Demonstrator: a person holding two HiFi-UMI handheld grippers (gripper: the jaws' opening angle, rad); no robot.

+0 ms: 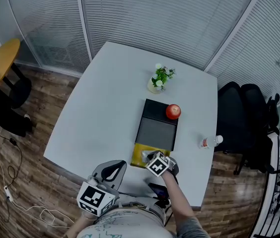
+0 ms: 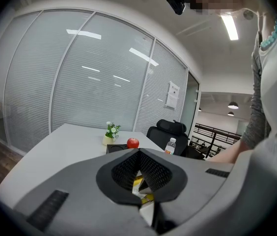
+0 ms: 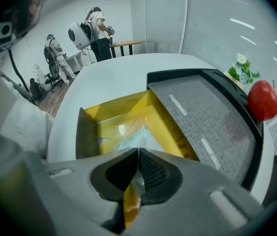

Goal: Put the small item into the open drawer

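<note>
The right gripper (image 3: pixel 138 151) hangs steeply nose-down over the open yellow drawer (image 3: pixel 114 109), low and just right of centre in the head view. Its jaws are pressed together on the edge of a small clear-wrapped packet (image 3: pixel 134 140). The pale teal body of the packet trails from the tips into the drawer's interior, though I cannot tell whether it touches the drawer floor.

The drawer is pulled out from the near end of a flat black cabinet (image 1: pixel 156 130) with a grey top, which lies at the middle of the white bench (image 1: pixel 105 113). A red apple (image 1: pixel 173 111) sits on the far right corner of the cabinet. Beyond it, toward the top of the frame, stands a small potted plant (image 1: pixel 161 78). A water bottle (image 1: pixel 209 142) lies on the bench to the right of the cabinet, apart from it.

The left gripper (image 1: pixel 116 166) is at the lower left of the drawer, near the bench edge, pointing roughly level. Its jaws meet at the tips with nothing between them. Black office chairs (image 1: pixel 239 113) stand off the bench at the right edge.
</note>
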